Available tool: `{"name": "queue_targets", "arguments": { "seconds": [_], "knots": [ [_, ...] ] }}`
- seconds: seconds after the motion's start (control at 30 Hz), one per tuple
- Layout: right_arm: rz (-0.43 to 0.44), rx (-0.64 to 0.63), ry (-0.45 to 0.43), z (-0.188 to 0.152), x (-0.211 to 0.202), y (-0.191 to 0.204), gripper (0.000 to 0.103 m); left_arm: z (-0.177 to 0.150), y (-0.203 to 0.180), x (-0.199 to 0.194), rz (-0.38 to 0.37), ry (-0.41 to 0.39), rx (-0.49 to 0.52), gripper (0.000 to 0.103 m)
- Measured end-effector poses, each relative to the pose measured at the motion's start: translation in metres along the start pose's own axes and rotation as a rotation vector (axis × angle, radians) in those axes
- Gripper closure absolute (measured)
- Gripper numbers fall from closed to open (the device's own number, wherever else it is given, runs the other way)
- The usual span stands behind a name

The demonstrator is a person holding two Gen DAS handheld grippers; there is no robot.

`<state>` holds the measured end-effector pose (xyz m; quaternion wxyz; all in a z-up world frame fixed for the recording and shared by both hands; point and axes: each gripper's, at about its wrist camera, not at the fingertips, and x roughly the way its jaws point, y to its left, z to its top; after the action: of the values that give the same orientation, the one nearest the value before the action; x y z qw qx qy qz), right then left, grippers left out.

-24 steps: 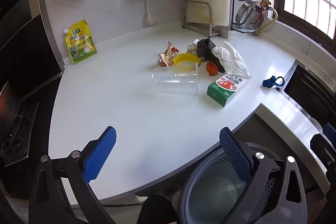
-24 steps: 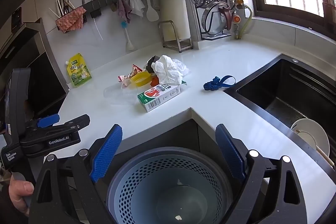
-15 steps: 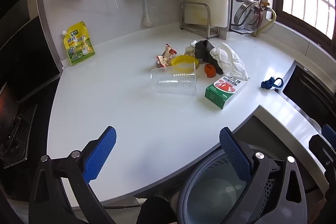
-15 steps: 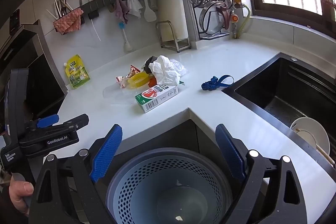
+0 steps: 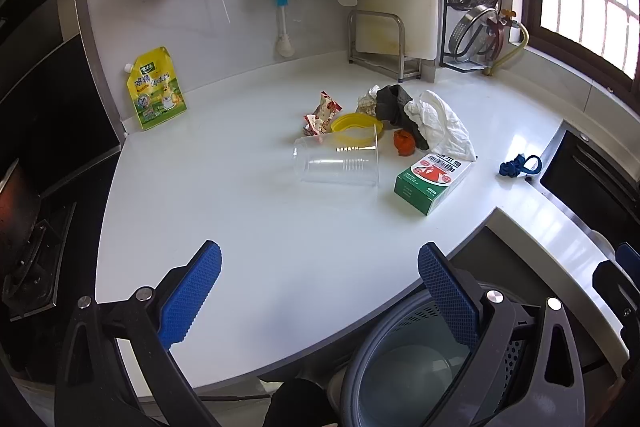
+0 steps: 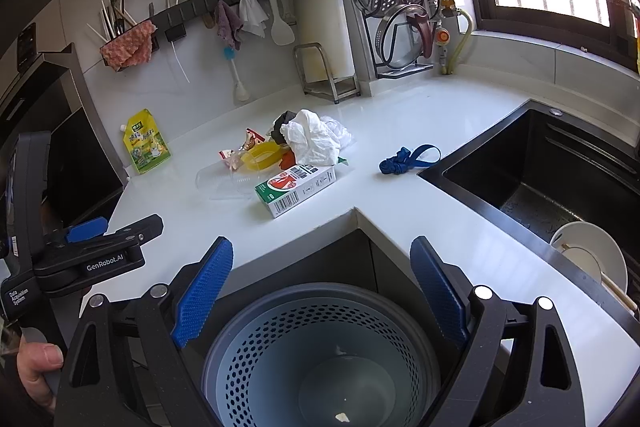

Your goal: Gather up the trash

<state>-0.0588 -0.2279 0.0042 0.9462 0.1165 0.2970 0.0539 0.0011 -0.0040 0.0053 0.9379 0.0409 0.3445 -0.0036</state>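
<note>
Both views have shifted slightly since the earlier frames; the trash has stayed in place.
The left gripper (image 5: 320,291) and right gripper (image 6: 320,291) hold their fingers spread wide, gripping nothing. The trash pile lies mid-tabletop (image 5: 240,227): the green carton (image 5: 432,183) is the landmark, a clear plastic cup (image 5: 340,165) lies on its side just left of it, and white crumpled paper (image 5: 440,127) sits behind it. The perforated bin (image 6: 320,355) stands below the tabletop edge, in front of the carton.

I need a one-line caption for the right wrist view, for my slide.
Open right gripper above a perforated grey bin, facing litter on the white counter: carton, tissue.
</note>
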Motion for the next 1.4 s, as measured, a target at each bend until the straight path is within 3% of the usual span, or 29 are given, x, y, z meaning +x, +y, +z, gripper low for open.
{"name": "queue_targets", "arguments": {
  "seconds": [1.4],
  "knots": [
    [0.005,0.004,-0.007,-0.0013,-0.0064,0.0003,0.017,-0.0053,0.0035,0.0049,0.006,0.024,-0.013,0.006]
  ]
}}
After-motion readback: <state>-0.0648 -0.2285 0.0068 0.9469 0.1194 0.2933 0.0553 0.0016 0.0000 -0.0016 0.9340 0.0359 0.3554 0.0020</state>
